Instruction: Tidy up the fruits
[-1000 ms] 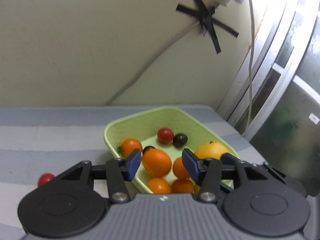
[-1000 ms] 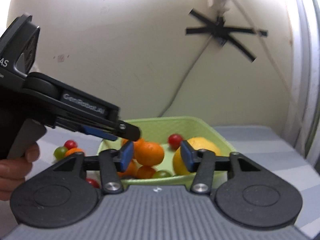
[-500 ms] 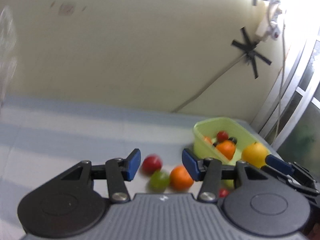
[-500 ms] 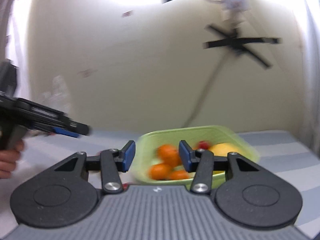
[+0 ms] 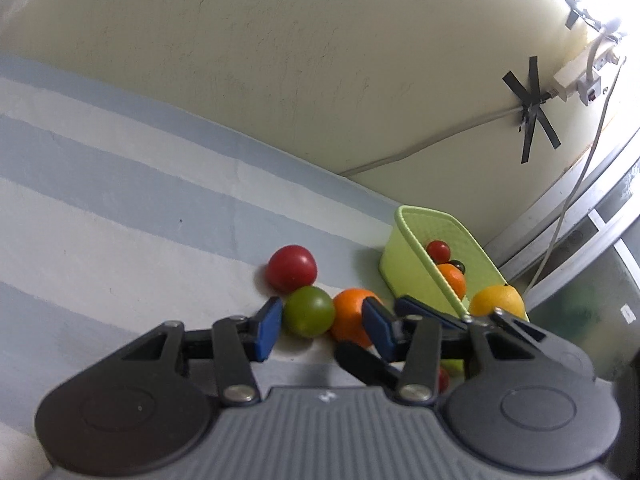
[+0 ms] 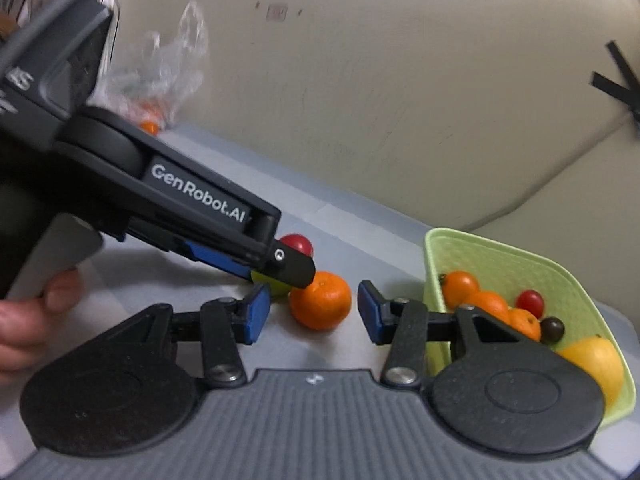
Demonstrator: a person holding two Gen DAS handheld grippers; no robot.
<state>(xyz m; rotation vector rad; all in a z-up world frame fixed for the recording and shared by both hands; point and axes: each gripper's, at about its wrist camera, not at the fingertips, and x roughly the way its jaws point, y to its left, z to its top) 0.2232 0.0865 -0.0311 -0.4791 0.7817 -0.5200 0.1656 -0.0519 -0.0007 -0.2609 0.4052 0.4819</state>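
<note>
Swung away from the green basket (image 5: 404, 216) toward loose fruit.
Reaching step: left gripper (image 5: 320, 322) and right gripper (image 6: 308, 312) both spread, empty; next, closing around green tomato (image 5: 309, 311) or mandarin (image 6: 320, 300).

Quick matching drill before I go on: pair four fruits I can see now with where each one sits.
Column one:
1. red tomato
2. green fruit
3. loose orange
4. yellow citrus

Column two:
a. between the open right tongs
b. in the green basket, at its near end
c. on the striped cloth, farthest of the loose three
d. between the open left tongs, beside the orange

Pairs: 1-c, 2-d, 3-a, 4-b
</note>
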